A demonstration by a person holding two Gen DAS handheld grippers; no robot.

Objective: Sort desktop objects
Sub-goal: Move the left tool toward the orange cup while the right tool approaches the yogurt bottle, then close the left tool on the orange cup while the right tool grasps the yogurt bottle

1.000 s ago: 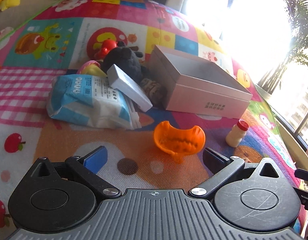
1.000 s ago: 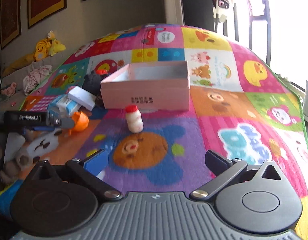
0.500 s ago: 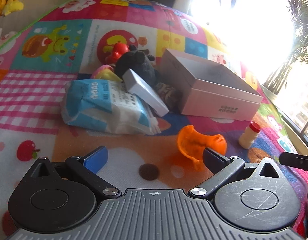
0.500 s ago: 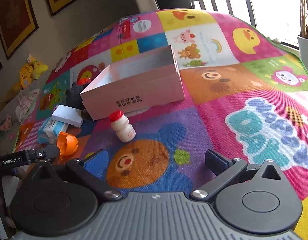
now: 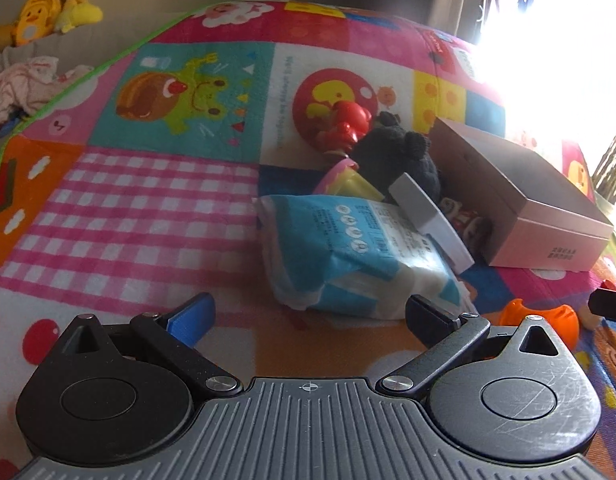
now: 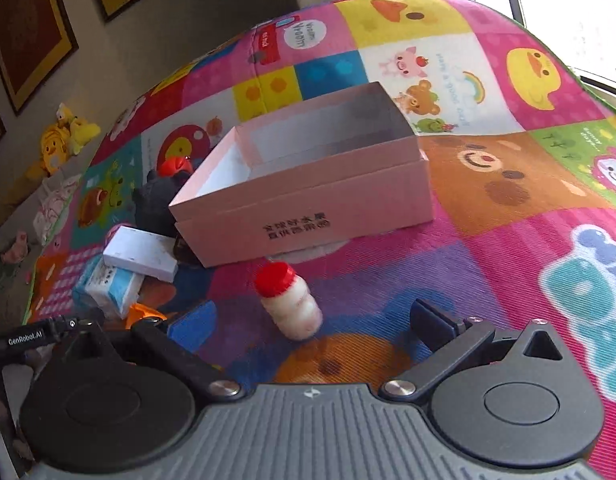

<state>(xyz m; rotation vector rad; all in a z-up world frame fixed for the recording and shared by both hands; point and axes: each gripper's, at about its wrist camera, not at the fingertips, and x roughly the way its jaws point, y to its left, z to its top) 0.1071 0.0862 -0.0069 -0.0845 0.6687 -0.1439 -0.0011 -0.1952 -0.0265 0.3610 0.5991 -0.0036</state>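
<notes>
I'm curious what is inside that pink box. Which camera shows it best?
The right wrist view: it looks down into the open box, whose visible inside looks bare. The left wrist view shows the box side-on in glare, so its floor stays hidden.

— Left gripper [image 5: 308, 312]?
— Low at six o'clock, jaws spread wide, nothing between its fingers [image 5: 190, 316].
— And the right gripper [image 6: 311, 320]?
— Same picture: fingers [image 6: 431, 322] parted wide, pointing toward twelve, gripping nothing.

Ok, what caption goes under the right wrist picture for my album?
Open right gripper lines up on a little red-capped bottle in front of the empty pink box.
</notes>
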